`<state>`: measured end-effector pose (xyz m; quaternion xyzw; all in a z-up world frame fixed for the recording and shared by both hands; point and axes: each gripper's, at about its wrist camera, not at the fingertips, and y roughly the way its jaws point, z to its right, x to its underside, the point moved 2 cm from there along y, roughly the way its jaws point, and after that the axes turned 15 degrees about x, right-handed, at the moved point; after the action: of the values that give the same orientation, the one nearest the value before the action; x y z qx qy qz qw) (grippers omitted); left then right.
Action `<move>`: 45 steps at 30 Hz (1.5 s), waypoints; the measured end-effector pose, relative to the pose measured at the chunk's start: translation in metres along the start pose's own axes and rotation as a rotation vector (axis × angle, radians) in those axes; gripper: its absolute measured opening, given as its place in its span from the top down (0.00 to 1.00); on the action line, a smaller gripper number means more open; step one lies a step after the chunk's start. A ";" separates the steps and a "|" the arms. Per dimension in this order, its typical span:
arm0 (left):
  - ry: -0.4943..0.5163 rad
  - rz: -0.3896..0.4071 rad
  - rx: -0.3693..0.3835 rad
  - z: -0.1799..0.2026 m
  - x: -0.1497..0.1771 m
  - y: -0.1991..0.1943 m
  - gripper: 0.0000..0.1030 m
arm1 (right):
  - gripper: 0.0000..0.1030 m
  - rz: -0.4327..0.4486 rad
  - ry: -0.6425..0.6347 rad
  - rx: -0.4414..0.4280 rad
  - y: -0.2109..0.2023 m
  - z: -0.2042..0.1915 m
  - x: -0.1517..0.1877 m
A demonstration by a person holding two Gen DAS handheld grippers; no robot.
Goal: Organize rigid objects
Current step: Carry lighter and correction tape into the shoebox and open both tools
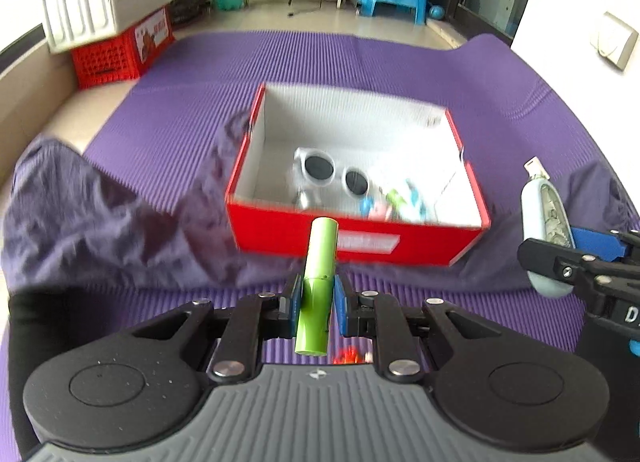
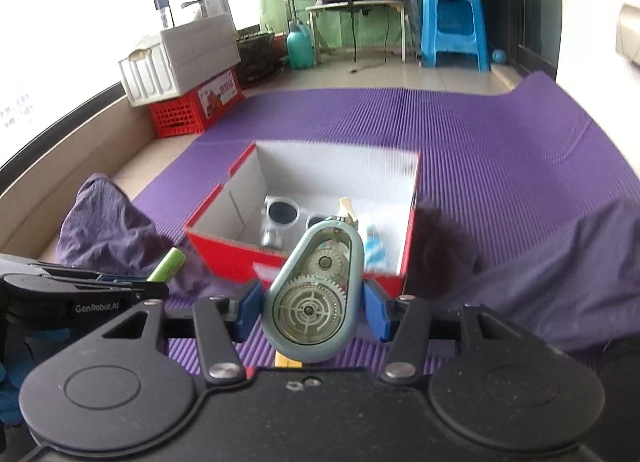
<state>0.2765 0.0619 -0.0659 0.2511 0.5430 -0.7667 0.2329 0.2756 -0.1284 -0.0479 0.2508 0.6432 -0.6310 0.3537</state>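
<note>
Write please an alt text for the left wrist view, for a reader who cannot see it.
The left gripper holds a green tube upright between its blue pads, above a purple mat. Ahead stands an open red box with white sunglasses inside. At right, the right gripper holds a pale blue correction tape dispenser.

small items beside the sunglasses (image 1: pixel 334 173) in the red box (image 1: pixel 352 240) blurred, orange thing (image 1: pixel 349 356) under left gripper mostly hidden

left wrist view looks down along its fingers, close over purple mat (image 1: pixel 360 58), facing red box (image 1: pixel 360 242), right wrist view alongside, same tilt and heading, both share red box, mat, blue stool (image 2: pixel 456 26)
</note>
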 end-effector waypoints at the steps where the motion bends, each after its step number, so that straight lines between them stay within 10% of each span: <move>1: 0.007 0.005 0.000 0.001 -0.007 0.001 0.84 | 0.49 0.005 -0.001 0.003 0.002 0.000 -0.005; 19: 0.037 -0.029 -0.009 -0.001 -0.079 0.081 0.84 | 0.49 0.017 -0.126 0.102 0.093 -0.005 -0.065; 45: 0.022 -0.199 -0.020 -0.027 -0.089 0.218 0.84 | 0.49 -0.137 -0.237 0.111 0.210 -0.028 -0.034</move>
<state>0.4855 0.0298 -0.1723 0.2019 0.5752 -0.7780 0.1522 0.4549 -0.0798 -0.1560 0.1490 0.5768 -0.7135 0.3689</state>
